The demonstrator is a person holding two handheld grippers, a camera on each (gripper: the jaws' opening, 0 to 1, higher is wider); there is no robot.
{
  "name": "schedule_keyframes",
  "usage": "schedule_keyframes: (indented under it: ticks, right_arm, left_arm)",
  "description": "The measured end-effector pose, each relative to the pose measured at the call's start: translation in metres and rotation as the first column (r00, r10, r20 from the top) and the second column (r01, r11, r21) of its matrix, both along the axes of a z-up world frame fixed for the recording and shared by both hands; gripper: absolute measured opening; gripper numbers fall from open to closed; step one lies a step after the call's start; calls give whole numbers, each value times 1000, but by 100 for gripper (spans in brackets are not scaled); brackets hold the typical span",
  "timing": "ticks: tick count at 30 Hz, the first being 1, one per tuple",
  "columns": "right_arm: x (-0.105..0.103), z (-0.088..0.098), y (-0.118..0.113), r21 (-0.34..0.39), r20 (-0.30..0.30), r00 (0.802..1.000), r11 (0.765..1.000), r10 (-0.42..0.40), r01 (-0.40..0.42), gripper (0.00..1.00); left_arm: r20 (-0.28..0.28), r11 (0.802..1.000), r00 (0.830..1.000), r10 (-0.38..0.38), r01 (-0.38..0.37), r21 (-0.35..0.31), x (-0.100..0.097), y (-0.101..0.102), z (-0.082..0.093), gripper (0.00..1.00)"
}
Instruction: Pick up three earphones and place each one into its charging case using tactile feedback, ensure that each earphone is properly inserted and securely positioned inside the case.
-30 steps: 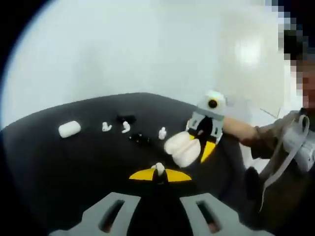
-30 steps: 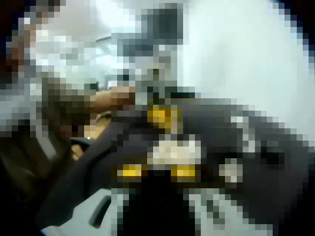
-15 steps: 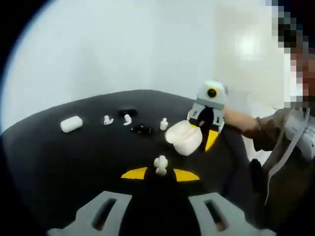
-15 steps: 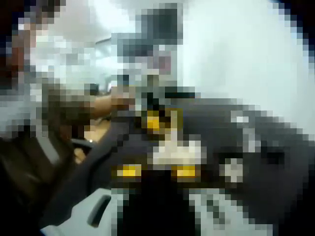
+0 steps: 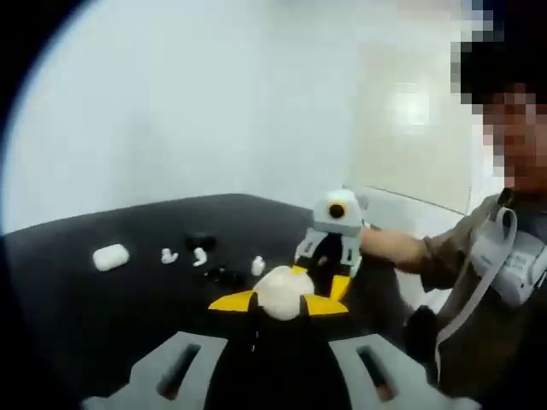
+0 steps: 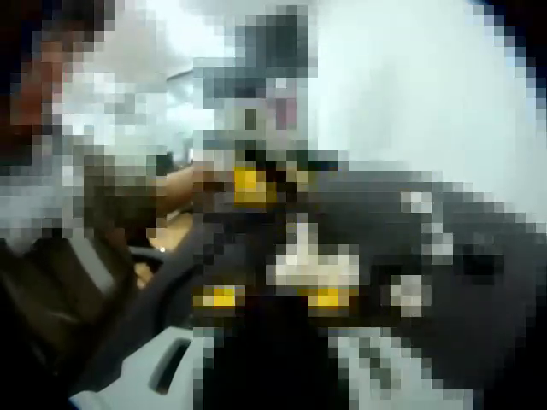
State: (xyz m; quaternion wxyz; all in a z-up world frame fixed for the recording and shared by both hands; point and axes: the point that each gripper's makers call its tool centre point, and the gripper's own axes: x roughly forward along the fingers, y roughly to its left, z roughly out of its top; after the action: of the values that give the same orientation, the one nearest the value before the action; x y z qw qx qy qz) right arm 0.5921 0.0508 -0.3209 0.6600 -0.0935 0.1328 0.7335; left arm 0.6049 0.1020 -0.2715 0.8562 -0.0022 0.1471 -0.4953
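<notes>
Both tongs meet over the black tabletop, earbud and case close together.

Left gripper [image 5: 278, 301], yellow-tipped, has its jaws drawn narrow around something small, presumably a white plastic earbud, though the white rounded charging case [image 5: 282, 292] just beyond hides it. Right gripper [image 5: 323, 256] carries that case between its tips, lid apparently raised; its own view is too blocky to confirm. Three more small white earbuds [image 5: 198, 255] and a closed white case [image 5: 110, 256] lie well apart toward the far left edge of the matte black table [image 5: 102, 316], beside small black items [image 5: 224, 275]. Such buds are likely light, hard and slippery, so pinching the stem seems safest.
</notes>
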Motion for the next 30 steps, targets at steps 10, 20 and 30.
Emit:
schedule_keyframes:
  ticks: [10,20,30]
  right_arm:
    - [1,1,-3,4,-21,1000,1000,-3,3,27]
    - [-1,1,-3,3,-4,1000,1000,1,-1,27]
    - [0,-1,-2,-2,90,996,1000,19,-19,27]
  left_arm:
    - [38,988,997,-60,54,146,17,-21,-22,13]
    - [-104,990,993,-52,65,122,15,-23,-27,15]
    - [-226,998,973,-54,61,22,14,-23,-27,16]
